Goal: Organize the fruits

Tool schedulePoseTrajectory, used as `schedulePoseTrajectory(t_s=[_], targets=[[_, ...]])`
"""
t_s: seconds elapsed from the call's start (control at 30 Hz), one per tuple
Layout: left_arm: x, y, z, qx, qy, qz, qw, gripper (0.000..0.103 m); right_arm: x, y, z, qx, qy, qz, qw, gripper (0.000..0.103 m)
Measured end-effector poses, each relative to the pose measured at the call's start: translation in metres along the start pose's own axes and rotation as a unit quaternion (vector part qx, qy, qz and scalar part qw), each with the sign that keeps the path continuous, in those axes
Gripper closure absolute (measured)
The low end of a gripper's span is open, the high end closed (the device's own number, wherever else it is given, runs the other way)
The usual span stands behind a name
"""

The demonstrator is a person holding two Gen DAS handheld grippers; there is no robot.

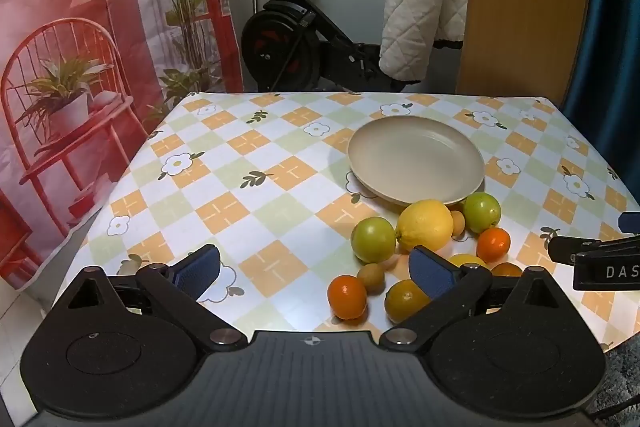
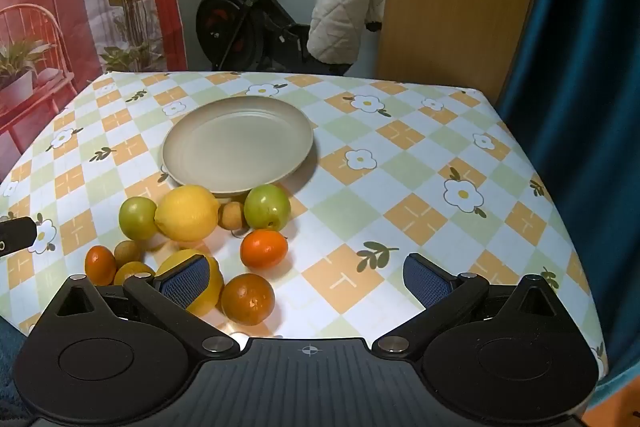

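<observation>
We hold both tools spread wide and empty above the tabletop — the left tool and the right tool. The fruits lie in a cluster just in front of the plate, some touching its rim. The plate holds nothing. We should pinch one outer orange gently — neighbours roll easily.

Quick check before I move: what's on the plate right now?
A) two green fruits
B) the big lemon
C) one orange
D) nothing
D: the plate is bare, and the big lemon, green fruits and oranges all sit on the tablecloth just in front of it.
</observation>
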State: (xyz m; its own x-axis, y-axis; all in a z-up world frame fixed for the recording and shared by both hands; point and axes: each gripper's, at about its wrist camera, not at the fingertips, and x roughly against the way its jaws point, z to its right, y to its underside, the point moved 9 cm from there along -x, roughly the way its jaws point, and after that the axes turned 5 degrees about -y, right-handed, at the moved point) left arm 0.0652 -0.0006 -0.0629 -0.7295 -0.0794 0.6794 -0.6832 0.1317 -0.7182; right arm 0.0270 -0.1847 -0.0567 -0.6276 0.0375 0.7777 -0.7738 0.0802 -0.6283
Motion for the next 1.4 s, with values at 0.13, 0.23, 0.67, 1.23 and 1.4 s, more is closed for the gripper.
schedulePoseTrajectory(t_s=[0.13, 0.23, 0.67, 1.23, 1.4], targets=[[0.001, -0.0021, 0.0012, -0.004, 0.0, -0.005, 1.0, 0.001, 0.0014, -0.0025, -0.002, 0.009, -0.002, 0.002, 1.0, 0.0], [0.0067, -0.0009, 0.0002, 0.007, -0.004, 0.007, 0.9999, 0.001, 0.0, -0.0064, -0.0055, 0.009, -0.002, 0.012, 1.0, 0.0], [-0.0011, -0.0007, 0.0016, 0.004, 0.002, 0.002, 1.0, 0.002, -0.002, -0.004, -0.0063, 0.007, -0.001, 0.002, 1.0, 0.0], [0.0033, -0.0018, -0.0015, 0.003, -0.008, 0.008, 0.9999, 0.002, -0.0015, -0.0038, -0.0058, 0.007, -0.002, 0.002, 1.0, 0.0], [0.0035, -0.0018, -0.0018, 0.003, -0.008, 0.008, 0.9999, 0.002, -0.0014, -0.0037, -0.0056, 0.006, -0.001, 0.002, 1.0, 0.0]])
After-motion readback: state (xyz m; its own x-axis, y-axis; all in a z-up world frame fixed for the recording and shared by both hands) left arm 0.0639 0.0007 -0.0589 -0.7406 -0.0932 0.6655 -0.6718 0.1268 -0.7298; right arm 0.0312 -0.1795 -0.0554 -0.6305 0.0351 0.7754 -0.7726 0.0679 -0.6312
